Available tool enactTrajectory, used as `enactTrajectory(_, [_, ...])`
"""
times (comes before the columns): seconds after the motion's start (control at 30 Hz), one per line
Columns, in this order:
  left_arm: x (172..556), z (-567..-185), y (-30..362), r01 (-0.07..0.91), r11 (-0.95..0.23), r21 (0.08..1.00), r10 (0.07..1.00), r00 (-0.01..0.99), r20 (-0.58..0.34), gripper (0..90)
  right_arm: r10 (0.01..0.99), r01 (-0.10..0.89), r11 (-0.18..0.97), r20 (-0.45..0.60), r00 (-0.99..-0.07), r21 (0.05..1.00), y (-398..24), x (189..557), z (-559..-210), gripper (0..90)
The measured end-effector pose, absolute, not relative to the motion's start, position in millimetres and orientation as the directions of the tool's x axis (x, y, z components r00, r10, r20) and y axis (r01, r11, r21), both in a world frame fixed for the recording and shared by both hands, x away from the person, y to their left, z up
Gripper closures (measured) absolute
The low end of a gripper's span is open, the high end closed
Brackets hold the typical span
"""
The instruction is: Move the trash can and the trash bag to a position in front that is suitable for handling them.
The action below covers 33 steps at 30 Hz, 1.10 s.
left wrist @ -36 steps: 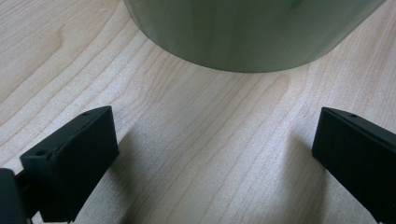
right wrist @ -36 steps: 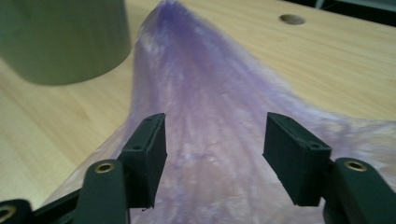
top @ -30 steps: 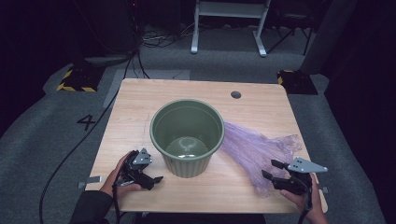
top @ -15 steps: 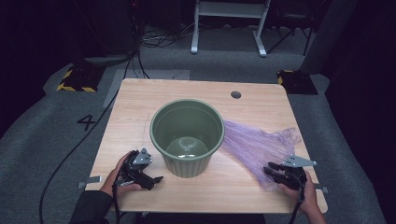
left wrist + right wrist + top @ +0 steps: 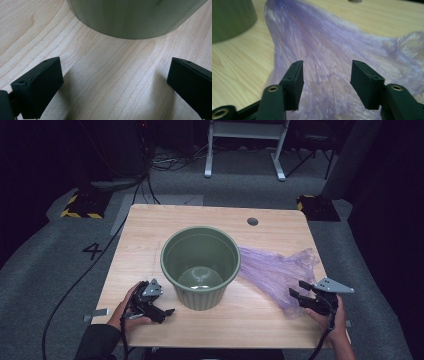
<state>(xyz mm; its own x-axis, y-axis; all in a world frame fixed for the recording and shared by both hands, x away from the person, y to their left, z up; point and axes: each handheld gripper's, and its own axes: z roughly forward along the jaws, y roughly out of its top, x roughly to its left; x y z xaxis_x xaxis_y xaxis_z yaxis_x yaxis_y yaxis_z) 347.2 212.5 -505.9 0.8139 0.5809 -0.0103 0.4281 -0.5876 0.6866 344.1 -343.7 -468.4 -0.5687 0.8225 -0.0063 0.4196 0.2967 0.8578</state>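
A ribbed green bucket (image 5: pixel 200 295) stands upright mid-table. To its right a crumpled purple plastic bag (image 5: pixel 270 267) lies flat on the wood. My right gripper (image 5: pixel 296 288) sits low over the bag's near right edge. Its jaws have just been opening and now stand apart in the right gripper view (image 5: pixel 325 75), with the bag's film (image 5: pixel 324 42) under and between them, unpinched. My left gripper (image 5: pixel 167 312) rests near the front left edge, open and empty. It points at the bucket's base (image 5: pixel 132 17), with bare wood between its jaws (image 5: pixel 115 82).
The wooden table (image 5: pixel 150 235) has a cable hole (image 5: pixel 252 221) at the back right. The bucket's wall (image 5: pixel 229 20) is at the left in the right gripper view. Grey floor, cables and a white stand's legs lie beyond the table.
The right gripper has moved leftward from the table's right edge onto the bag's near edge. Its jaws narrowed, then widened again. The left gripper, bucket and bag stay put.
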Motion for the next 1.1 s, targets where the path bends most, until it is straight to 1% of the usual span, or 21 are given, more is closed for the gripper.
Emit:
enactTrajectory(0.13, [347,-506,212,0.428,-0.588,0.687,0.581,0.814,-0.01,0.0,0.817,0.4,0.296,-0.013,-0.577,0.867,-338,340,-458,34.1])
enactTrajectory(0.23, [347,-506,212,0.428,-0.588,0.687,0.581,0.814,-0.01,0.0,0.82,0.395,0.288,-0.011,-0.572,0.872,-332,339,-454,23.7])
enactTrajectory(0.27, [347,-506,212,0.428,-0.588,0.687,0.581,0.814,-0.009,0.0,0.822,0.395,0.279,-0.005,-0.569,0.875,-330,338,-452,21.7])
enactTrajectory(0.47, [347,-506,212,0.429,-0.589,0.685,0.582,0.813,-0.009,0.0,0.794,0.368,0.319,-0.035,-0.607,0.873,-311,335,-444,21.6])
enactTrajectory(0.57, [347,-506,212,0.429,-0.589,0.685,0.582,0.813,-0.008,0.0,0.78,0.352,0.336,-0.049,-0.623,0.873,-303,334,-441,22.9])
enactTrajectory(0.67, [347,-506,212,0.429,-0.589,0.685,0.582,0.813,-0.009,0.0,0.752,0.335,0.36,-0.059,-0.656,0.871,-287,335,-437,24.0])
enactTrajectory(0.73, [347,-506,212,0.429,-0.589,0.685,0.582,0.813,-0.009,0.0,0.747,0.332,0.369,-0.064,-0.662,0.868,-283,336,-437,24.3])
enactTrajectory(0.77, [347,-506,212,0.429,-0.589,0.685,0.582,0.813,-0.009,0.0,0.736,0.324,0.381,-0.072,-0.673,0.866,-273,337,-437,24.4])
enactTrajectory(0.87, [347,-506,212,0.429,-0.589,0.685,0.582,0.813,-0.009,0.0,0.718,0.322,0.387,-0.064,-0.693,0.864,-263,340,-438,24.4])
enactTrajectory(0.9, [347,-506,212,0.429,-0.589,0.685,0.582,0.813,-0.008,0.0,0.699,0.314,0.404,-0.068,-0.712,0.859,-251,341,-440,24.1])
enactTrajectory(0.97, [347,-506,212,0.429,-0.589,0.685,0.582,0.813,-0.009,0.0,0.686,0.31,0.41,-0.066,-0.725,0.858,-245,342,-441,23.9])
enactTrajectory(1.0, [347,-506,212,0.429,-0.589,0.685,0.583,0.813,-0.008,0.0,0.665,0.303,0.42,-0.063,-0.745,0.855,-234,344,-443,22.3])
enactTrajectory(1.1, [347,-506,212,0.431,-0.587,0.685,0.585,0.811,-0.009,0.0,0.644,0.297,0.432,-0.061,-0.763,0.852,-222,347,-445,22.4])
